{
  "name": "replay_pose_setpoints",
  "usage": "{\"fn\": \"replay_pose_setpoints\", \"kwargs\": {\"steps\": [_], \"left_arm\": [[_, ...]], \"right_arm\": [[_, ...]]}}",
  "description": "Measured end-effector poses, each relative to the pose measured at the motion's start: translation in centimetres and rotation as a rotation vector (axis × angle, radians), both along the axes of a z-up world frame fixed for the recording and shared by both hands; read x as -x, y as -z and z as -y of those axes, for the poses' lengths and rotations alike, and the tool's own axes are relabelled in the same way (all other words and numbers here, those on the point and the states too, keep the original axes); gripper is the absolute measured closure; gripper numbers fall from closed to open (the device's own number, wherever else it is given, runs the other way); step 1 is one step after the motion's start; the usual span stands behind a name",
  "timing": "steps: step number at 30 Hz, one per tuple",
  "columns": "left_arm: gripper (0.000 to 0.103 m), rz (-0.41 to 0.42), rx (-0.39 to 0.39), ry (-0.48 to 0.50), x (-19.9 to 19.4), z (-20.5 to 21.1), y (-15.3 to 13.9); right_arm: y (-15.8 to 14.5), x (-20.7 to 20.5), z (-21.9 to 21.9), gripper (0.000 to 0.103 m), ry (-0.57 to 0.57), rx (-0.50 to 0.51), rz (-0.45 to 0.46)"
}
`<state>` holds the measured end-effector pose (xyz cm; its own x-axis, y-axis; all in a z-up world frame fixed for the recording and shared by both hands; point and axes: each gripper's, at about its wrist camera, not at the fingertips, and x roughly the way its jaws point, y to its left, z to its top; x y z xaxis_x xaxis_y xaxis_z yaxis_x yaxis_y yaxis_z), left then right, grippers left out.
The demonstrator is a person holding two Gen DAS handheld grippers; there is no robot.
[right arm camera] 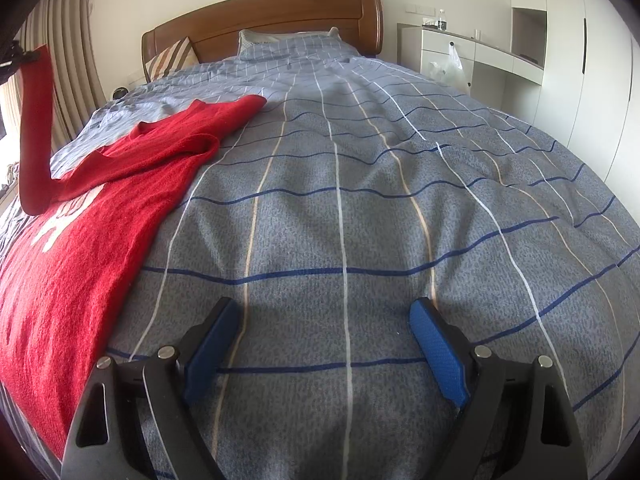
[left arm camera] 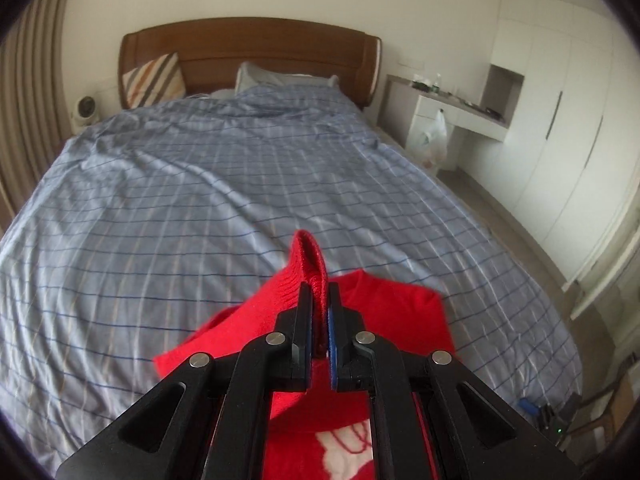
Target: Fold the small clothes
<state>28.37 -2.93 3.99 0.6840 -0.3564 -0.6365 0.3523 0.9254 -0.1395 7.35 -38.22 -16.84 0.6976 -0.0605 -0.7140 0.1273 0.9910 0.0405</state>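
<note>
A small red knit sweater (right arm camera: 80, 240) with a white pattern lies on the blue checked bed cover (right arm camera: 360, 200), at the left of the right wrist view. My left gripper (left arm camera: 320, 292) is shut on the ribbed cuff of one sleeve (left arm camera: 306, 260) and holds it up above the sweater body (left arm camera: 396, 308). In the right wrist view that lifted sleeve (right arm camera: 36, 132) rises at the far left. My right gripper (right arm camera: 324, 316) is open and empty, low over the bare cover to the right of the sweater.
A wooden headboard (left arm camera: 248, 48) with a striped cushion (left arm camera: 154, 80) and a pillow (left arm camera: 272, 78) is at the far end. A white desk with a hanging plastic bag (left arm camera: 434, 140) and wardrobes (left arm camera: 560, 140) stand on the right. Curtains are on the left.
</note>
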Motion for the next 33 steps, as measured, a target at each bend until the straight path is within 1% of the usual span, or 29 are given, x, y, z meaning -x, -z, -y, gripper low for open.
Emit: {"fn": "replay_pose_setpoints", "kwargs": {"steps": [2, 3, 4, 5, 6, 7, 9, 11, 15, 20, 21, 23, 25, 27, 28, 30, 31, 33], "left_arm": [[0.093, -0.053, -0.021, 0.097, -0.1, 4.3, 2.2], [0.083, -0.084, -0.033, 0.129, 0.0, 6.0, 3.6], [0.055, -0.114, -0.05, 0.142, 0.2, 7.3, 5.1], [0.038, -0.135, -0.07, 0.138, 0.8, 8.2, 6.3], [0.019, -0.138, -0.082, 0.129, 1.6, 8.6, 7.4], [0.016, -0.135, -0.088, 0.13, 2.5, 8.6, 8.2], [0.016, -0.162, -0.104, 0.134, 4.0, 7.7, 9.8], [0.016, -0.188, -0.131, 0.094, 5.5, 5.8, 11.2], [0.015, -0.189, -0.227, -0.059, 8.7, -0.7, 13.6], [0.01, -0.122, -0.308, -0.259, 13.5, -8.4, 15.3], [0.008, -0.111, -0.308, -0.3, 14.2, -9.6, 15.6], [0.007, -0.101, -0.284, -0.386, 15.1, -11.9, 16.5], [0.007, -0.12, -0.232, -0.447, 15.6, -13.9, 17.6], [0.007, -0.141, -0.205, -0.493, 16.3, -15.0, 18.9], [0.007, -0.145, -0.193, -0.509, 16.8, -15.3, 19.5], [0.006, -0.152, -0.185, -0.525, 17.5, -15.5, 20.7], [0.005, -0.156, -0.194, -0.528, 17.7, -15.4, 21.4], [0.002, -0.126, -0.216, -0.529, 18.0, -15.1, 22.1]], "right_arm": [[0.0, 0.0, 0.0, 0.016, 0.0, 0.0, 0.0], [0.0, 0.0, 0.0, 0.016, 0.0, -0.001, 0.0], [0.0, 0.0, 0.0, 0.016, 0.0, -0.001, 0.0], [0.0, 0.0, 0.0, 0.016, 0.0, -0.001, 0.0], [0.0, 0.0, 0.0, 0.016, 0.0, -0.001, 0.0], [0.0, 0.0, 0.0, 0.016, 0.0, -0.001, 0.0], [0.0, 0.0, 0.0, 0.016, 0.0, -0.002, 0.0], [0.0, 0.0, 0.0, 0.016, 0.0, -0.002, -0.001], [0.0, 0.0, 0.0, 0.015, 0.0, -0.002, -0.001], [-0.3, 0.1, -0.1, 0.015, 0.008, 0.001, -0.005], [-0.4, 0.1, -0.1, 0.015, 0.013, 0.002, -0.008], [-0.8, 0.3, -0.4, 0.016, 0.024, 0.013, -0.016], [-1.3, 0.5, -0.6, 0.016, 0.04, 0.019, -0.017], [-2.2, 1.3, -0.8, 0.016, 0.058, -0.023, 0.025], [-2.6, 1.7, -1.0, 0.016, 0.065, -0.04, 0.043], [-3.0, 2.2, -1.8, 0.016, 0.068, -0.033, 0.052], [-2.9, 2.3, -2.3, 0.015, 0.068, -0.021, 0.044], [-2.0, 2.0, -2.8, 0.012, 0.067, -0.013, 0.001]]}}
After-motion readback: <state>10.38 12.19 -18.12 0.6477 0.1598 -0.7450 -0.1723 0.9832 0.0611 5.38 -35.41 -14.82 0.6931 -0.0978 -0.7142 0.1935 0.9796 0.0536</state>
